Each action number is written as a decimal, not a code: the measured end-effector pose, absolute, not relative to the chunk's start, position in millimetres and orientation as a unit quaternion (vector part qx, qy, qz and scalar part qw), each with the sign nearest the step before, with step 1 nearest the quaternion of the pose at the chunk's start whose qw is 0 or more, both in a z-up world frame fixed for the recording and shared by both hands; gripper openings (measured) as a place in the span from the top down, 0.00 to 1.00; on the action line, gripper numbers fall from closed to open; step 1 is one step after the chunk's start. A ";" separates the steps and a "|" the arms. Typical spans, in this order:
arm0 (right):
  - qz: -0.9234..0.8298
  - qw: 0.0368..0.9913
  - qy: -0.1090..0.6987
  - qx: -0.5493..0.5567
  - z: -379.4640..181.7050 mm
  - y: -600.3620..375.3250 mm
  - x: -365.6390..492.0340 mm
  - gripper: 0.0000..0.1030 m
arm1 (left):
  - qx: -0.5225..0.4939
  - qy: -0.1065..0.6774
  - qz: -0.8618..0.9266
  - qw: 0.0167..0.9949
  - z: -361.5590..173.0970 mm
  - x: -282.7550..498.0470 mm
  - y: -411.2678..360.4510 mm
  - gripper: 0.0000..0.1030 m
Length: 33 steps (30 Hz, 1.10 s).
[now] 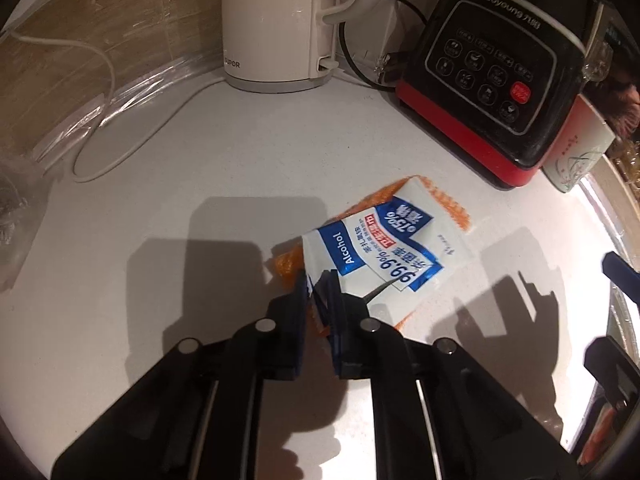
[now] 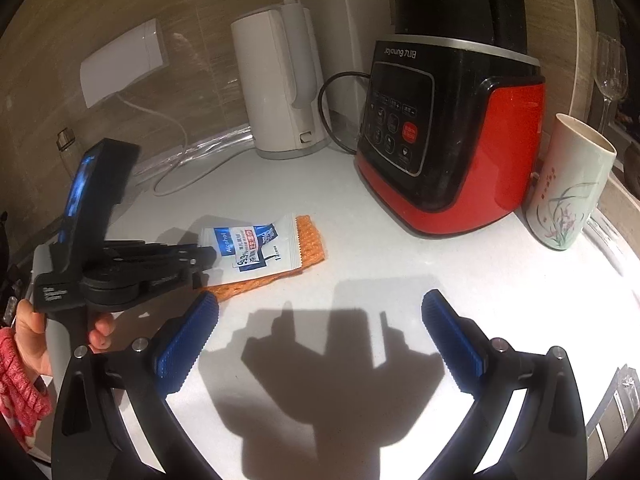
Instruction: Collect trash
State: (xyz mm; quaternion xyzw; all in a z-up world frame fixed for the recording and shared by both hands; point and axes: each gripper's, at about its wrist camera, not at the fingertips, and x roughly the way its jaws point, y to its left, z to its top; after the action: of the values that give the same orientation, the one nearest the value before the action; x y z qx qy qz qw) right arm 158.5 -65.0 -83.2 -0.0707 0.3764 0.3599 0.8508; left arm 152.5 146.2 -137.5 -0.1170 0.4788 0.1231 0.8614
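A white and blue alcohol wipe packet [image 1: 384, 240] lies on the white counter [image 1: 200, 160], on top of a piece of orange netting [image 1: 440, 196]. My left gripper [image 1: 316, 286] is shut on the packet's near left corner. From the right wrist view, the same packet [image 2: 260, 252] and orange netting [image 2: 308, 236] sit left of centre, with the left gripper [image 2: 208, 258] clamped on the packet's left edge. My right gripper [image 2: 320, 304] hangs open over bare counter, nearer than the packet, with nothing between its blue pads [image 2: 188, 344].
A white kettle [image 2: 276, 80] and a red and black blender base [image 2: 448, 132] stand at the back. A patterned cup [image 2: 568, 192] and a wine glass [image 2: 610, 68] are at the right. A white cord [image 1: 120, 152] loops at the left. A hand [image 2: 28, 332] holds the left gripper.
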 end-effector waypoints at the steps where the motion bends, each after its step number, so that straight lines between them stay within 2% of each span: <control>1: 0.362 0.850 0.377 -0.070 -83.9 -64.1 159.8 0.02 | -0.117 0.476 0.122 0.863 -134.8 147.0 145.2 0.93; 14: 0.409 0.817 0.403 -0.051 -96.7 -38.3 159.9 0.02 | -0.172 0.444 0.093 0.874 -107.1 50.2 141.6 0.93; 23: 0.405 0.816 0.395 -0.119 -96.9 -43.3 90.0 0.02 | -0.180 0.486 0.059 0.853 -139.1 2.9 106.1 0.93; 33: 0.350 0.834 0.407 -0.123 -98.5 -78.8 40.7 0.02 | -0.196 0.483 0.009 0.853 -127.1 -8.0 68.9 0.93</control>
State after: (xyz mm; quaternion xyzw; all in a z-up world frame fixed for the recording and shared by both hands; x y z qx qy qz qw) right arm 40.7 -78.8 -98.5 -0.1234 0.4070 0.3504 0.8345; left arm -8.0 68.9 -127.1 -0.1959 0.4829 0.0086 0.8535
